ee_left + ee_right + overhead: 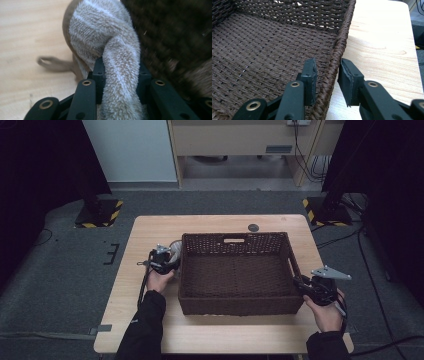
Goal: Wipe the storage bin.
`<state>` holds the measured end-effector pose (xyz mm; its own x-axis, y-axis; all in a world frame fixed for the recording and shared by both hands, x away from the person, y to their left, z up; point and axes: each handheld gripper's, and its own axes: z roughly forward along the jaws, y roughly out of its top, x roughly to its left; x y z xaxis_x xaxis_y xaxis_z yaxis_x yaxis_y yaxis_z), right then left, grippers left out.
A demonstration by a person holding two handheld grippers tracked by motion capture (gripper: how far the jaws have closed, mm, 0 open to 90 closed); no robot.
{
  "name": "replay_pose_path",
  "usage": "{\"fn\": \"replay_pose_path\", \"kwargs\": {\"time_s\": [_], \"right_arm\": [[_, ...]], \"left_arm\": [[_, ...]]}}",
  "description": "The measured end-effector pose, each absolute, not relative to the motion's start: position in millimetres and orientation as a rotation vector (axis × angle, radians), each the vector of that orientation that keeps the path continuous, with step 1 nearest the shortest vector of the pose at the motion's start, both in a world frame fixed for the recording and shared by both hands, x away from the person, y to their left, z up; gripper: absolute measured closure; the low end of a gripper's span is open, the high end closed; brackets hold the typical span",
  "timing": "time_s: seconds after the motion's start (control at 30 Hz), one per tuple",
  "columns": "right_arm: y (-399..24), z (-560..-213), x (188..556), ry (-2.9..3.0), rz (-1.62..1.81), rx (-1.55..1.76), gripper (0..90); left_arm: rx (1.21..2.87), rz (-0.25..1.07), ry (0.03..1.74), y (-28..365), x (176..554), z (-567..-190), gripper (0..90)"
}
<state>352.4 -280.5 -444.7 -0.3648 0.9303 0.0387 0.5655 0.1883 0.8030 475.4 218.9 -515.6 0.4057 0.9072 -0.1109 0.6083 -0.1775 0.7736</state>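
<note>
A dark brown woven basket [240, 305] stands in the middle of the wooden table [150, 232]. Just outside its left wall lies a fuzzy grey-white and tan plush toy [175, 249]. My left gripper [167, 257] is shut on it; in the left gripper view the jaws [120, 75] clamp a long furry limb of the plush toy [100, 32], with the basket wall [175, 30] blurred at the right. My right gripper [300, 282] sits at the basket's right side. In the right gripper view it [327, 75] straddles the braided rim [344, 32], one pad inside and one outside, pressing on it.
A small dark round disc [253, 227] lies on the table behind the basket. Bare wood [382, 50] runs along the basket's right side. Two stand bases with yellow-black stripes [102, 214] [325, 212] sit on the floor beyond the table corners.
</note>
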Motion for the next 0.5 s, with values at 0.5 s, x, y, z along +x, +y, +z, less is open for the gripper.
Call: {"fn": "replay_pose_path", "kwargs": {"time_s": [0.5], "right_arm": [[-280.4, -445.4, 351.6, 2.001, 1.044, 1.408, 67.6]], "left_arm": [[1.713, 0.507, 1.177, 234.1, 450.8, -447.3, 68.2]]}}
